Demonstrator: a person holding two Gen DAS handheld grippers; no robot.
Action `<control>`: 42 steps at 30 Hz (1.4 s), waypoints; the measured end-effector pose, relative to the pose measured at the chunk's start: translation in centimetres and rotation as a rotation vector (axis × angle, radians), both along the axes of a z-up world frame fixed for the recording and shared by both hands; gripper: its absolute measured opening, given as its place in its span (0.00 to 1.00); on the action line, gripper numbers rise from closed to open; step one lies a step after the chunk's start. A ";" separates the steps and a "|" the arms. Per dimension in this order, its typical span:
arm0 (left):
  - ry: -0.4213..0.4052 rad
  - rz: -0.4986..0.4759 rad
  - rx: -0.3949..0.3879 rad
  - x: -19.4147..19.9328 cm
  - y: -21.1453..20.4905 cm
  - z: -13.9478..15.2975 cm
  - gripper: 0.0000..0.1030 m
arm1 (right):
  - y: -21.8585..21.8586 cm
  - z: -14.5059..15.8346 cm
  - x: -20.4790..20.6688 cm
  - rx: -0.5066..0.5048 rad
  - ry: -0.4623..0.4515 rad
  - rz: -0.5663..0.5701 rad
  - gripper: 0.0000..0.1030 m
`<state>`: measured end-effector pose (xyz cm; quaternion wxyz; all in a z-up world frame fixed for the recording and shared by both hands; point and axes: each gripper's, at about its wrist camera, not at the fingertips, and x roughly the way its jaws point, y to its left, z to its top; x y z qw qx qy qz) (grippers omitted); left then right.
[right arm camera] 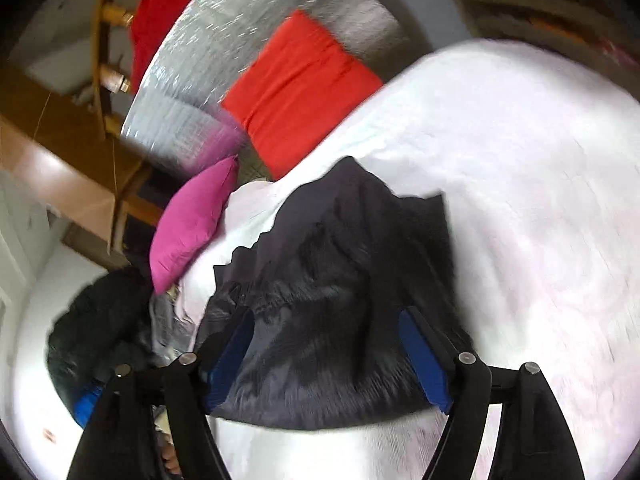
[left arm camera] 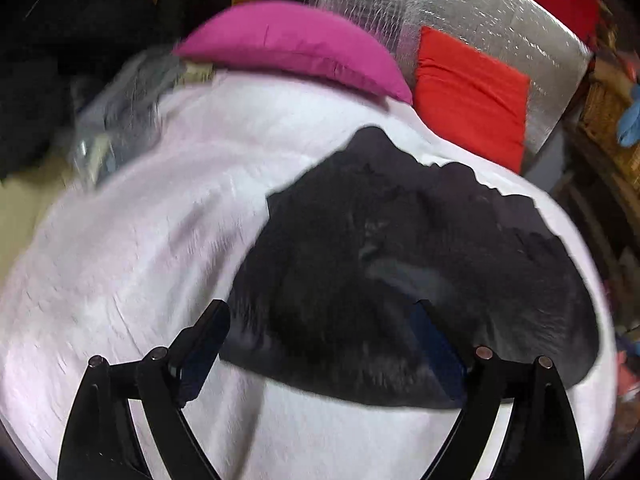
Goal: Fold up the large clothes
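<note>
A dark black garment (left arm camera: 400, 264) lies in a rumpled heap on a white bed sheet (left arm camera: 140, 240). My left gripper (left arm camera: 320, 320) is open above its near edge, its fingers apart and holding nothing. In the right wrist view the same garment (right arm camera: 340, 300) lies on the sheet (right arm camera: 540, 200). My right gripper (right arm camera: 326, 328) is open over the garment's near part, fingers spread wide. Both views are motion-blurred.
A magenta pillow (left arm camera: 296, 48) and a red cushion (left arm camera: 472, 96) lie at the head of the bed against a silver quilted panel (left arm camera: 480, 12). A pile of dark and grey clothes (right arm camera: 104, 328) lies beside the bed. A wooden table (right arm camera: 60, 160) stands beyond.
</note>
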<state>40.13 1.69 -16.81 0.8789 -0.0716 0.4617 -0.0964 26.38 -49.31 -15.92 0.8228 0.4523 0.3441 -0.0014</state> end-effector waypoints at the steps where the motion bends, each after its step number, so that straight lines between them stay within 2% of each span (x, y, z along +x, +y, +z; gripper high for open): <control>1: 0.033 0.008 -0.051 -0.2 0.7 -0.3 0.89 | -0.4 -0.5 -0.7 0.034 0.006 -0.012 0.76; 4: 0.086 0.038 -0.135 -1.1 2.1 -1.0 0.89 | -1.1 -1.7 -1.9 0.110 0.029 -0.031 0.76; 7: 0.091 0.038 -0.142 -1.5 2.7 -1.1 0.89 | -1.7 -2.0 -2.5 0.104 0.042 -0.055 0.76; 9: 0.095 0.072 -0.146 -1.3 3.8 -1.3 0.89 | -2.3 -2.4 -2.5 0.077 0.063 -0.068 0.76; 13: 0.207 0.125 -0.307 0.1 6.2 -3.3 0.89 | -3.3 -4.4 -2.5 0.165 0.087 -0.056 0.76; 16: 0.251 0.143 -0.353 0.9 6.6 -4.5 0.89 | -3.0 -5.5 -1.8 0.204 0.109 -0.026 0.76; 20: 0.227 0.202 -0.411 1.9 7.9 -4.6 0.89 | -2.8 -5.4 -1.5 0.185 0.089 -0.009 0.76; 22: 0.264 0.204 -0.468 2.8 8.4 -5.2 0.89 | -3.2 -5.1 -1.5 0.154 0.067 -0.005 0.78; 24: 0.304 0.189 -0.510 3.7 8.7 -6.0 0.89 | -3.9 -5.4 -1.2 0.154 0.053 0.009 0.78; 27: 0.345 0.111 -0.565 5.7 8.9 -6.9 0.89 | -5.3 -5.9 -0.4 0.158 0.036 0.030 0.78; 31: 0.357 0.045 -0.581 7.7 9.0 -7.7 0.90 | -6.3 -6.4 1.1 0.162 0.008 0.092 0.80; 34: 0.412 -0.017 -0.601 9.0 8.3 -9.0 0.91 | -6.6 -7.1 2.8 0.160 0.018 0.135 0.83; 37: 0.400 -0.072 -0.595 9.5 7.4 -8.9 0.94 | -7.0 -8.3 4.5 0.192 0.026 0.175 0.83; 40: 0.412 -0.133 -0.628 10.0 6.4 -9.0 0.94 | -6.9 -9.3 6.1 0.199 0.038 0.226 0.83; 42: 0.409 -0.160 -0.603 10.0 5.6 -9.2 0.95 | -6.5 -10.0 6.8 0.208 0.040 0.264 0.83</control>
